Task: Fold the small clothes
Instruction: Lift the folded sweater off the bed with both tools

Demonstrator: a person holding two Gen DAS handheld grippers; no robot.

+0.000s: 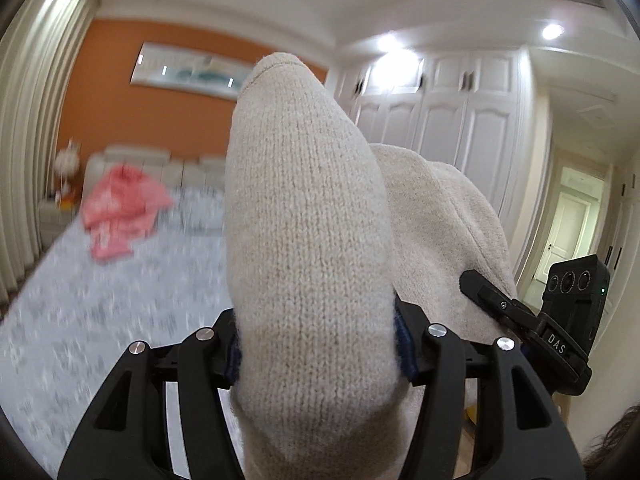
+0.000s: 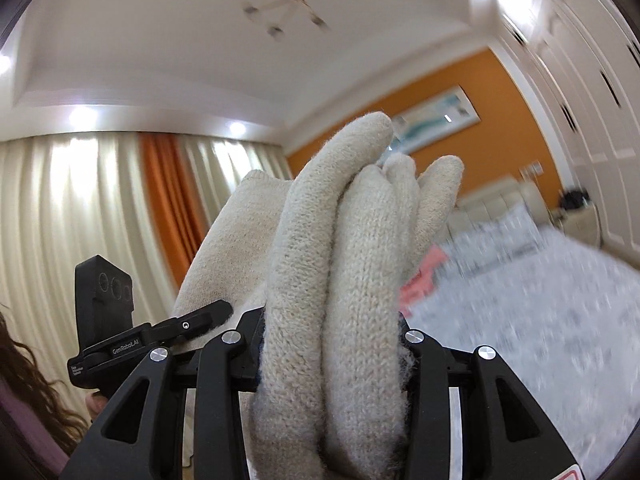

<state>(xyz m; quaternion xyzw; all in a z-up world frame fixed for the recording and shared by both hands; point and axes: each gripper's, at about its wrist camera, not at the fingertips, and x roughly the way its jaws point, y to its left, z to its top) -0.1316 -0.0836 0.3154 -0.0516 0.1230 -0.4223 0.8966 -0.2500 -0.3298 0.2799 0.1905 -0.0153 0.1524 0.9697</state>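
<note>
Up above the bed, both claws grip the same cream knitted woollen garment (image 1: pixel 308 216). The left claw (image 1: pixel 316 348) is clamped on a thick fold of the knit, which bulges out between its black fingers (image 1: pixel 440 360) and stands up in front of the lens. The right claw (image 2: pixel 332 344) pinches several bunched layers of the garment (image 2: pixel 360 240) between its pads, the folds rising like fingers above it. Each claw shows in the other's view, just beside, with the cloth running between them. Below lies the bed with its grey-and-white patterned cover (image 1: pixel 120 300), blurred, and a crumpled pink garment (image 1: pixel 120 208) rests on it near the white padded headboard (image 1: pixel 160 160), well apart from the claws. An orange wall (image 1: pixel 120 100) and white wardrobe doors (image 1: pixel 460 120) stand behind.
</note>
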